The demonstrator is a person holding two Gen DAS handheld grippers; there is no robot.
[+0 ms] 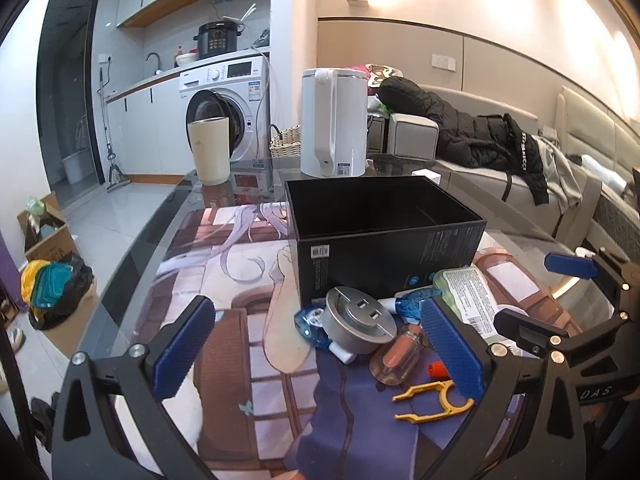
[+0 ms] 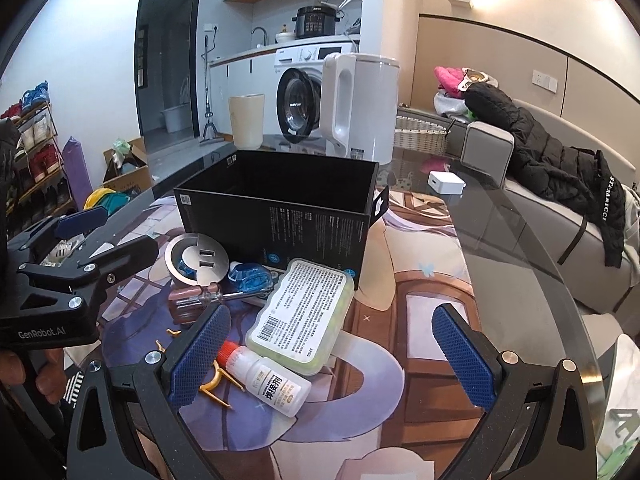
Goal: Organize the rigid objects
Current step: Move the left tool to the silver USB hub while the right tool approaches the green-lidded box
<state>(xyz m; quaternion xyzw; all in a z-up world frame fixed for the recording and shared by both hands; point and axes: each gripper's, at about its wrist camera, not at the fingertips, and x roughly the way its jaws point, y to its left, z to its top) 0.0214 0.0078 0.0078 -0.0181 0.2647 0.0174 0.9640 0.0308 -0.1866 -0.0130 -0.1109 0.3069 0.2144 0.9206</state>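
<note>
While both grippers hover low over the glass table (image 2: 500, 240), neither holds anything: the left gripper (image 1: 320, 352) has its blue pads spread wide, with the metal disc (image 1: 356, 320) and the screwdriver (image 1: 400, 354) lying on the table between them, and the right gripper (image 2: 332, 356) is likewise spread wide, its pads flanking the green case (image 2: 304, 316) and the white bottle (image 2: 272, 380). An open black box (image 2: 280, 208) stands just behind the clutter, and nothing can be seen inside it. Against its front lie the disc, a blue clear piece (image 2: 250, 276) and the green case, which leans on the bottle's top. A yellow clip (image 1: 432, 400) lies nearest the left gripper's right pad. A white kettle (image 1: 334, 120) and a cream bin (image 1: 210, 150) stand well behind the box.
</note>
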